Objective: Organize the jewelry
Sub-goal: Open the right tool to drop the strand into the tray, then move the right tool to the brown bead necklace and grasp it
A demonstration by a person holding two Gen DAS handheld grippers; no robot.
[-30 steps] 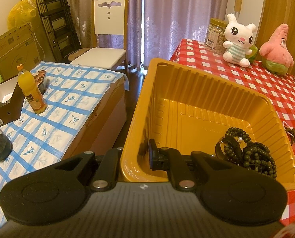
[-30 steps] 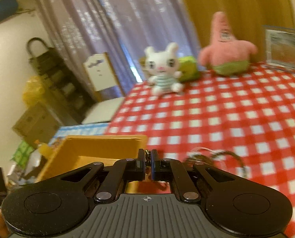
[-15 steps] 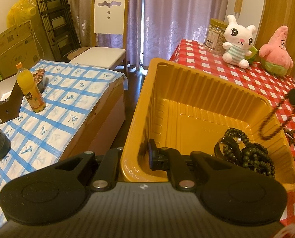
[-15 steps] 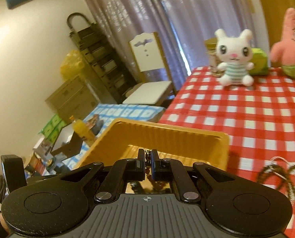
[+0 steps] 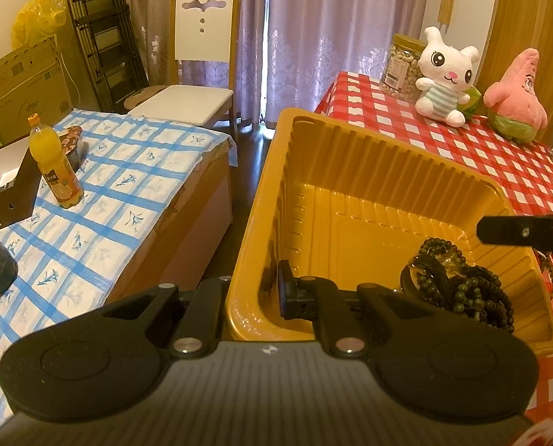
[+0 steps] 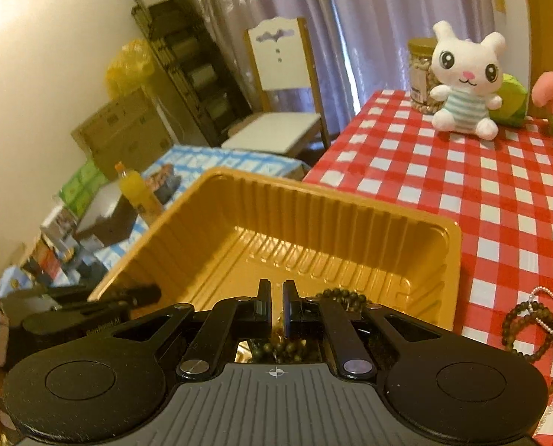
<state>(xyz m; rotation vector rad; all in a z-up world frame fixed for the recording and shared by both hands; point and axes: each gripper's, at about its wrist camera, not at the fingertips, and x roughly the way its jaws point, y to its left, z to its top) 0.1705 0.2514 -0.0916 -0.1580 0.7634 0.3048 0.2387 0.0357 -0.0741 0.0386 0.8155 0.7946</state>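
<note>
My left tool [image 5: 256, 293] pinches the tray [image 5: 388, 171] wall, my right tool [image 6: 275, 306] pinches a soft, floppy bead string [image 6: 280, 347] low in the frame over the tray, best held by one loop.

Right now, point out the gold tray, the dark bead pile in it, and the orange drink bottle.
gold tray [image 5: 351, 148]: left wrist view, far ribbed wall.
dark bead pile [image 5: 462, 290]: left wrist view, middle of the heap.
orange drink bottle [image 5: 55, 165]: left wrist view, bottle body.
</note>
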